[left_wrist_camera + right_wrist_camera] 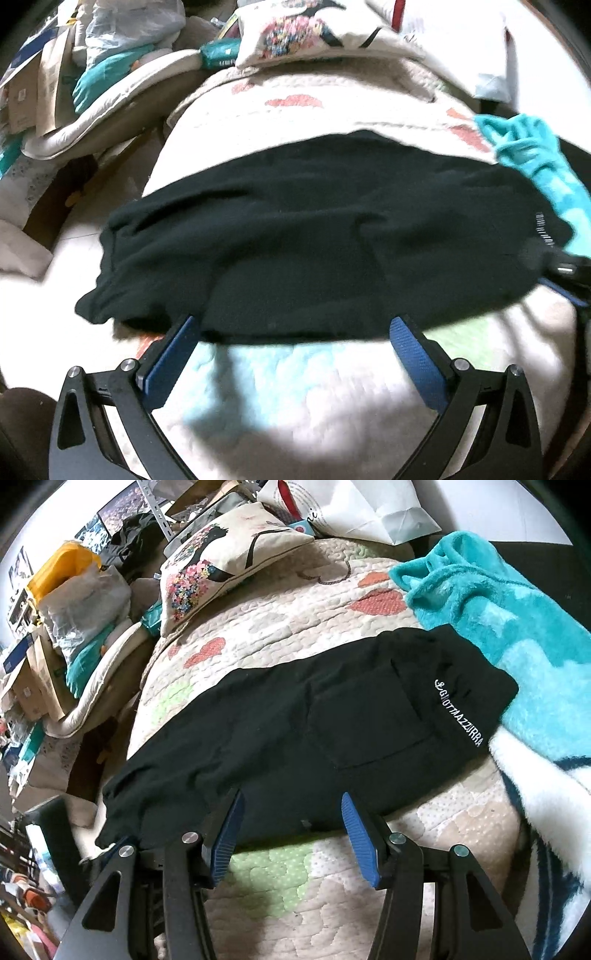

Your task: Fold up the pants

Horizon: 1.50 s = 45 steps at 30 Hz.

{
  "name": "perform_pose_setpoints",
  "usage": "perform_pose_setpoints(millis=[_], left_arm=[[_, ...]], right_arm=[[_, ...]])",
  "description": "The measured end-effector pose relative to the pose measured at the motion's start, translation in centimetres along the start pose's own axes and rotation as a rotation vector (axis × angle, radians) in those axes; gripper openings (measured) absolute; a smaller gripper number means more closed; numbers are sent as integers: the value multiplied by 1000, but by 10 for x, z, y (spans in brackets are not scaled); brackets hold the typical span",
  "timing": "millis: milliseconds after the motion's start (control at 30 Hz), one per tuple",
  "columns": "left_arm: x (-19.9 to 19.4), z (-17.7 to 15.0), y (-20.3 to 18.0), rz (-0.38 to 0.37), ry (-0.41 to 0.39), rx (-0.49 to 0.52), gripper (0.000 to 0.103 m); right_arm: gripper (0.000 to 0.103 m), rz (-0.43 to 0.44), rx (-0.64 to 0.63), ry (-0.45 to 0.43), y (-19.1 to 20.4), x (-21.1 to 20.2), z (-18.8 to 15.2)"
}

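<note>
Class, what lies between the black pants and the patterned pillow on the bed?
Only bare quilt separates the black pants from the patterned pillow, clearest in the right wrist view.

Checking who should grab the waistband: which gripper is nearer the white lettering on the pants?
Right. The right gripper hovers just short of the lettering; the left gripper sits farther along the pants.

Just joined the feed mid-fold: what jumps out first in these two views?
The black pants lie spread across the quilted bedspread, white lettering at their right end. A bright turquoise fleece blanket lies against that end, and a floral cushion rests behind. Both the left hand-held gripper and the right hand-held gripper hover open at the pants' near edge.
</note>
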<state>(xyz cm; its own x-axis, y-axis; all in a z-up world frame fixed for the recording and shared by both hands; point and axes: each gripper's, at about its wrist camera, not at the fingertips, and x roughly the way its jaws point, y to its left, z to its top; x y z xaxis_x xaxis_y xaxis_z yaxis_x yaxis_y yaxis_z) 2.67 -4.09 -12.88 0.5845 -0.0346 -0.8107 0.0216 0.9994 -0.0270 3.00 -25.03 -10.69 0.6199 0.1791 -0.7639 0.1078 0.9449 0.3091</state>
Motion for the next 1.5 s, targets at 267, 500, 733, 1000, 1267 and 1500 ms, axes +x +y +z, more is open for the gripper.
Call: perform_pose_setpoints(millis=[267,500,733,1000,1267,1500], left_arm=[[-39,5,84,-66,-109,-266,97],[-10,-18,176,-85,-35,-613,91],[11,-26,198,-134,-17,-725,91],[45,-33,211,-227,56,-835,91],[62,-34,214,-241,75,-891,91],[58,-28,215,-282,85,-846,51]], right_arm=[[60,6,-145,-12,25,0,-7],[60,158,-484,62,114,8,13],[60,317,-652,246,218,66,41],[60,255,-913,415,310,149,24],[60,175,-1155,519,358,205,-20],[26,139,-1195,516,360,208,-31]])
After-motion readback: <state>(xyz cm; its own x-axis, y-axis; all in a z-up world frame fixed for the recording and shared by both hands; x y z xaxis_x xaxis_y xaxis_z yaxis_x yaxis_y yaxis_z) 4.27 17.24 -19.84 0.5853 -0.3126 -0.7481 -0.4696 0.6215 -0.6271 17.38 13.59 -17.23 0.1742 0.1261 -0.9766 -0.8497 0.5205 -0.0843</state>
